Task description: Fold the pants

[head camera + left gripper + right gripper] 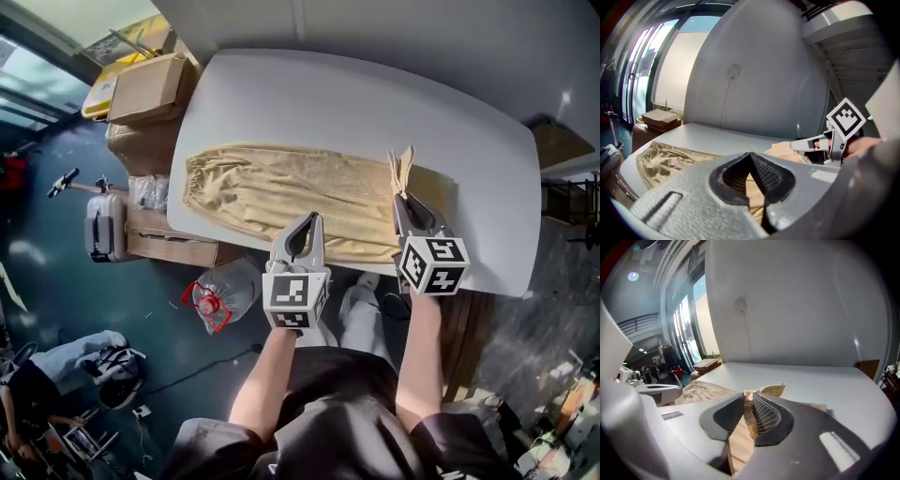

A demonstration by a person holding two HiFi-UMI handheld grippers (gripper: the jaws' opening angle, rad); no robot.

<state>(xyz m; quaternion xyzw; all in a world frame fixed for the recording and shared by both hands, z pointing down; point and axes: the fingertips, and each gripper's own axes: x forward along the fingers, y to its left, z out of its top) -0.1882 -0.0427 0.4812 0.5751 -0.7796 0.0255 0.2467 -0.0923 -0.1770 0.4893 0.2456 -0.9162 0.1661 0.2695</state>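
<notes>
Tan pants (272, 187) lie lengthwise on the white table (375, 103), with the gathered waistband at the left. My right gripper (401, 195) is shut on the leg end (403, 164) and holds it up off the table. In the right gripper view a tuft of that cloth (771, 390) sticks out past the closed tips of the right gripper (747, 397). My left gripper (315, 218) hangs over the pants' near edge, about mid-length. In the left gripper view, the left gripper (750, 154) has its tips together and tan weave fills the slit under them. The pants (665, 157) spread out to the left.
Cardboard boxes (145, 89) are stacked off the table's left end. On the floor there are a grey suitcase (101, 225) and a clear bag with red handles (220, 295). A person (37, 384) crouches at the lower left. A wall runs behind the table.
</notes>
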